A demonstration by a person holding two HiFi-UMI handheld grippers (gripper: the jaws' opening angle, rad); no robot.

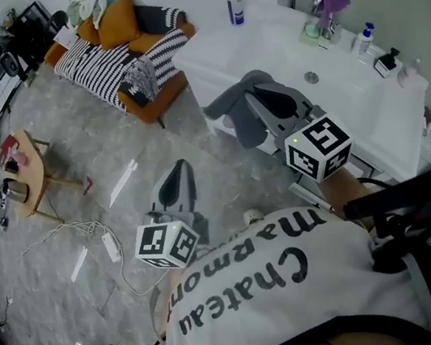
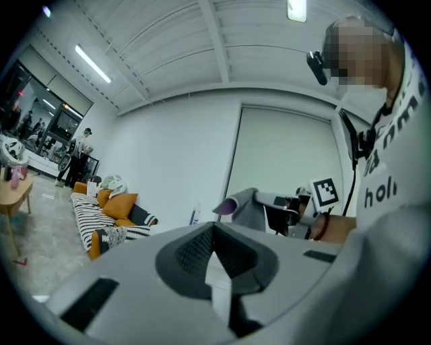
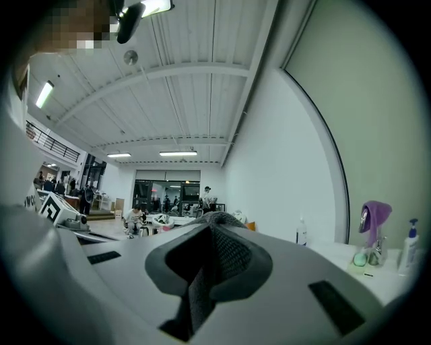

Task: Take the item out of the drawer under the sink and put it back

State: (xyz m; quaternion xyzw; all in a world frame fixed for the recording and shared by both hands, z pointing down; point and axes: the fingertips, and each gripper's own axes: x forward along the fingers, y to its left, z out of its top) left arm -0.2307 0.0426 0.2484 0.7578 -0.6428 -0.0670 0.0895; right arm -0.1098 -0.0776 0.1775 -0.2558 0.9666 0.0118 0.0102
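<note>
L hand-held gripper (image 2: 214, 251) & R hand-held gripper (image 3: 213, 237): jaws together, empty, level, short of sink (image 1: 286, 56). Item unseen; we reckon it's in drawer below worktop (image 1: 258, 36) front edge. Weight/stiffness unknown, so we'd grip gently, mid-body.

A white T-shirt (image 1: 292, 327) with black lettering is worn, and black straps (image 1: 416, 256) are fastened at its right edge. Ahead of the T-shirt, the grey left gripper (image 1: 177, 178) and right gripper (image 1: 245, 98) are fitted with dark ribbed pads and black-and-white marker cubes (image 1: 318, 147).
</note>
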